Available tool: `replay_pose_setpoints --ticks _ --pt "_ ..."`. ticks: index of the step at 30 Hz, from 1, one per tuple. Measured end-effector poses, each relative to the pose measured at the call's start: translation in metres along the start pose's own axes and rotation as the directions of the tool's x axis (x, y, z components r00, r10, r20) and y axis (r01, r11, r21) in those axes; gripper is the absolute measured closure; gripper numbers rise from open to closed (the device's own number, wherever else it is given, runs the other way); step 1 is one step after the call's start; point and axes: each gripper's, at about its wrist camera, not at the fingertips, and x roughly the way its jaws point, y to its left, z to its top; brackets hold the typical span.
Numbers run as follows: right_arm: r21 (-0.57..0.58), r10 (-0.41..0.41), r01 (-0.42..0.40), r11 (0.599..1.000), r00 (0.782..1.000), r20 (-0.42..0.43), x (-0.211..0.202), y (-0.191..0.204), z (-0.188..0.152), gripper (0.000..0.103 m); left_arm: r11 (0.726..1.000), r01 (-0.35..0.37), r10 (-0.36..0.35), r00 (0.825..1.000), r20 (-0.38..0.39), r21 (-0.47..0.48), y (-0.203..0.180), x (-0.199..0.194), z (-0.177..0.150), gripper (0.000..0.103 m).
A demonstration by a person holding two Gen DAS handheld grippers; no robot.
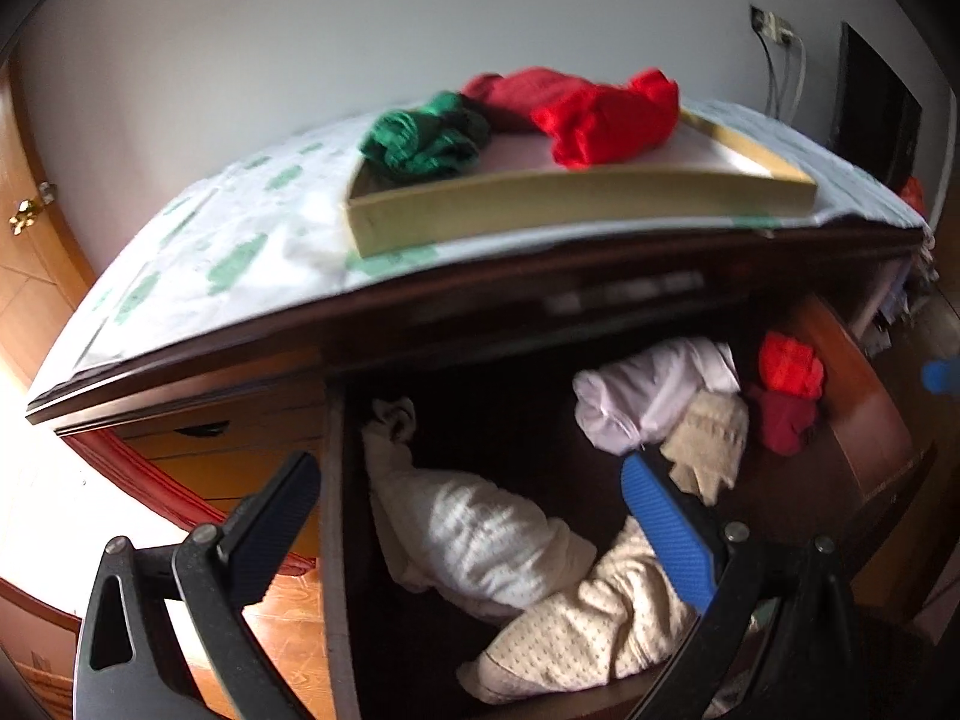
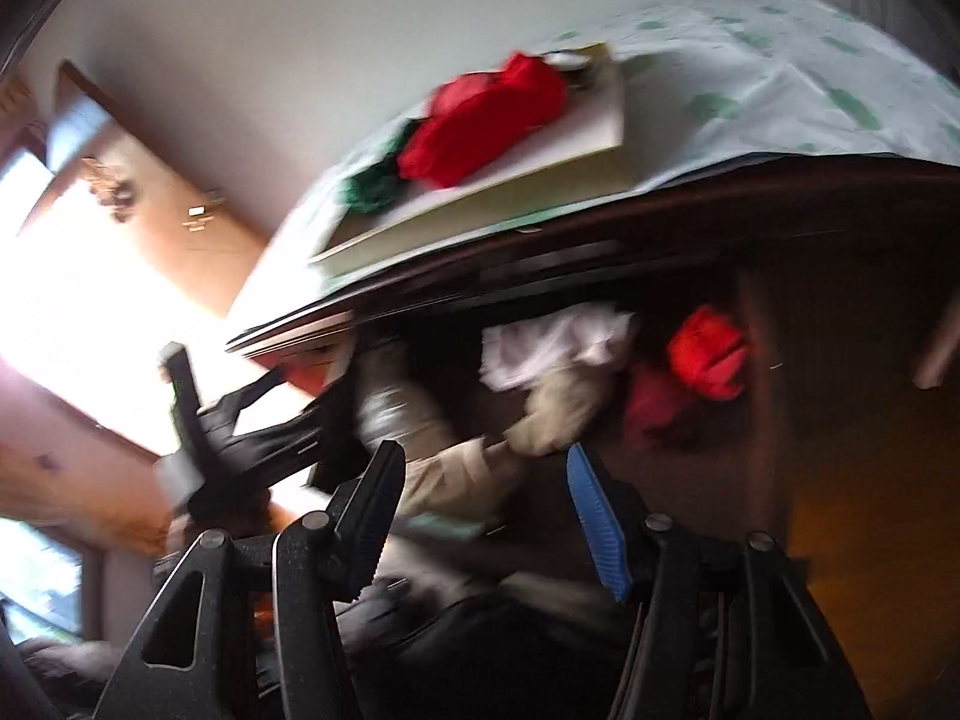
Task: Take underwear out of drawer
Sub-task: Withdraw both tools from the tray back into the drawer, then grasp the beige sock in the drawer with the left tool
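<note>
Your right gripper (image 2: 486, 510) hangs spread and empty — the bright red underwear (image 2: 708, 354) lies ahead, up-right in the drawer (image 2: 762, 360).

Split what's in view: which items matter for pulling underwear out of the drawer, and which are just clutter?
Job:
- open drawer
- clothes in it: bright red piece, dark red piece, white pieces, beige pieces
- tray on top holding green and red pieces
- left gripper, right gripper, both open, empty

Lying about:
- patterned cloth
- wall cables
- door
</note>
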Motion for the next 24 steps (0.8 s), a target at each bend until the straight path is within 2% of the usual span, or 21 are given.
replay_pose_setpoints --ticks 3,7,10,14,18,22,24 --pt "0.029 -0.015 0.015 0.999 1.000 0.015 0.021 -0.013 0.001 0.044 1.000 0.025 -0.024 0.999 -0.020 0.018 -0.006 0.005 -0.002 0.001" --pt "-0.014 -0.153 0.154 0.988 0.986 0.060 0.040 -0.020 0.005 0.044 0.997 0.082 -0.082 0.996 -0.045 0.001 -0.014 0.015 0.000 0.001" --pt "-0.024 -0.163 0.165 0.986 0.983 0.082 0.047 -0.023 0.007 0.044 0.994 0.109 -0.108 0.992 -0.066 0.009 -0.026 0.022 0.005 0.001" --pt "-0.014 -0.189 0.191 0.981 0.977 0.097 0.050 -0.032 0.005 0.044 0.982 0.174 -0.167 0.982 -0.084 0.075 -0.049 0.027 0.016 0.001" --pt "-0.004 -0.204 0.205 0.979 0.973 0.112 0.050 -0.038 0.003 0.044 0.956 0.209 -0.187 0.975 -0.117 0.208 -0.080 0.041 0.028 0.004" --pt "0.000 -0.210 0.212 0.977 0.968 0.138 0.042 -0.040 0.003 0.044 0.910 0.264 -0.216 0.960 -0.177 0.321 -0.107 0.057 0.031 0.008" --pt "0.003 -0.213 0.215 0.977 0.966 0.147 0.039 -0.041 0.003 0.044 0.894 0.262 -0.194 0.957 -0.214 0.363 -0.119 0.068 0.030 0.013"
